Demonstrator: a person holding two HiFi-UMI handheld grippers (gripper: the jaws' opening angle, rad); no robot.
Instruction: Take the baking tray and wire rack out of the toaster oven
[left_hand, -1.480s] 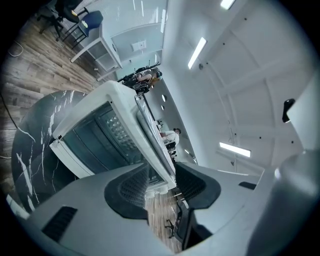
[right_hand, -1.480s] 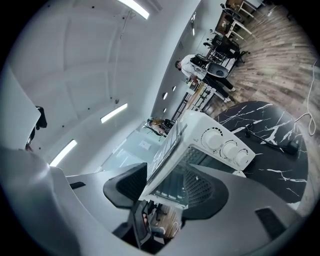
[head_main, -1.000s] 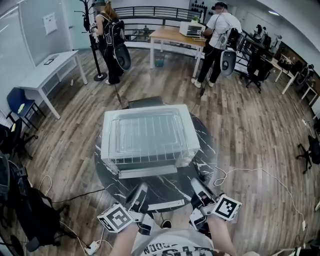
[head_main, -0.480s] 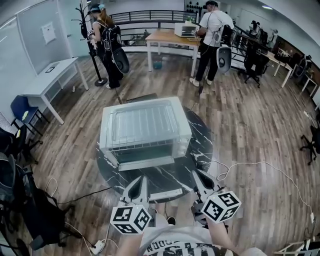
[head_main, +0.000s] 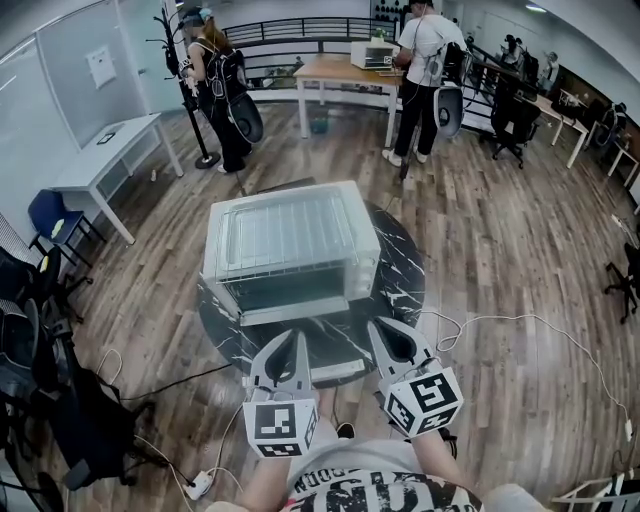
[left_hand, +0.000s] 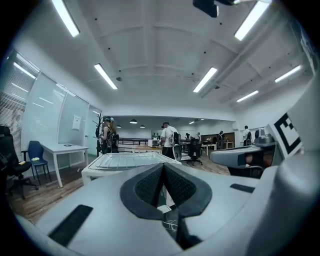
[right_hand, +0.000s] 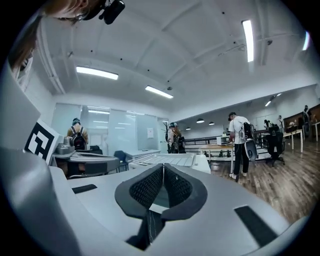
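Oven is faced from 6 o'clock by left gripper and right gripper, both pressed together and empty; unless spread, its tray may be shoved, not gripped.

In the middle of the head view the boxy metal toaster oven is white, and its top is crossed by silvery wire lines. Under it the round stone bench is black with thin white marble veins. The plank floor is brown wood grain in mixed light and dark strips. At lower centre the left claw and right claw are pale grey with black meshed pads. Each carries a white cube printed with black square markers. At far left is a blue chair.
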